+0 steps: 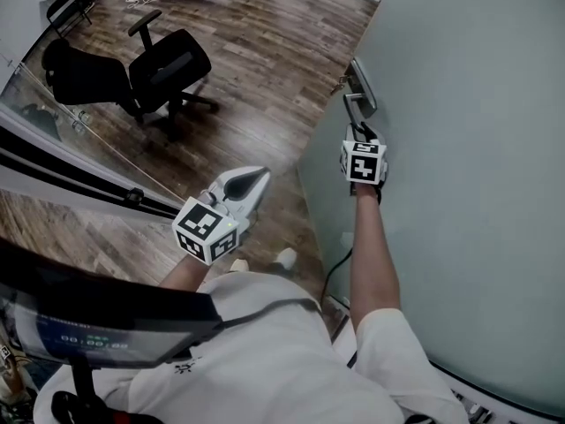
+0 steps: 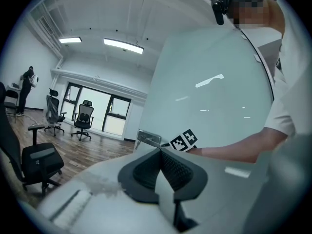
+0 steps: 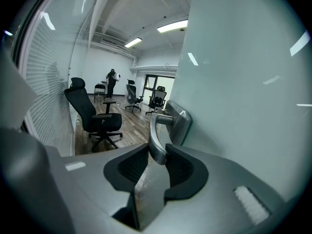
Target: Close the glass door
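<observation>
Nearest the lens: white shirt [image 1: 265,369], low in head view. Just ahead: left gripper [image 1: 256,177], over wood floor [image 1: 265,51], clear of the door [image 1: 459,148]; jaws pressed together, nothing between. Door of frosted glass at right of frame, free edge out over the floor. On that edge: metal lever handle [image 1: 357,95]. At arm's reach on it: right gripper [image 1: 363,131]; jaws partly open, pads clamped on the lever from both sides. Beyond: black chair [image 1: 163,73], well apart from door.
</observation>
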### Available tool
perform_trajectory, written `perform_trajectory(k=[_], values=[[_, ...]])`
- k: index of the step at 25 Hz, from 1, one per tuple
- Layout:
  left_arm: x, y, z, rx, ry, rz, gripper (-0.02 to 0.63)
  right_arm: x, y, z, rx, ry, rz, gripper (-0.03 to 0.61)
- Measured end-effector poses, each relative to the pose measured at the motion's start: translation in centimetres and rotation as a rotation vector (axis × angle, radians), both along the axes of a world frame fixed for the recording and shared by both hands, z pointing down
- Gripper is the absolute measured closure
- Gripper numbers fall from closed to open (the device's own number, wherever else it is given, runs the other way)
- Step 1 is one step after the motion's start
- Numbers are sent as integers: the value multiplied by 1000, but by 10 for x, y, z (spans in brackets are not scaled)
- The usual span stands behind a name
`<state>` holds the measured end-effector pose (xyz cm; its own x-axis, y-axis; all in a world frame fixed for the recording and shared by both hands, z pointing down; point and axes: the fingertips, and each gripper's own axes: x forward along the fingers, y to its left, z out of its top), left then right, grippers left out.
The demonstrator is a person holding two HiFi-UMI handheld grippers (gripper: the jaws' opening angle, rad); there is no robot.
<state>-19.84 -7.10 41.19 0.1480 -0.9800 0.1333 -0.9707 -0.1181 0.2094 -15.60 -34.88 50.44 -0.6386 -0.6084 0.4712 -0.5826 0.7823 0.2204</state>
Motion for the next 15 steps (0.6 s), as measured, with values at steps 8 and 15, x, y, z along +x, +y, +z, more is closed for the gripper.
perform_trajectory(k=[8,15], values=[[0,54,1,10,8,10,612,-19,49,1,-17,6,-35,462],[3,104,8,-2,5,19,612,-33,91,-1,-17,4,-71,457]])
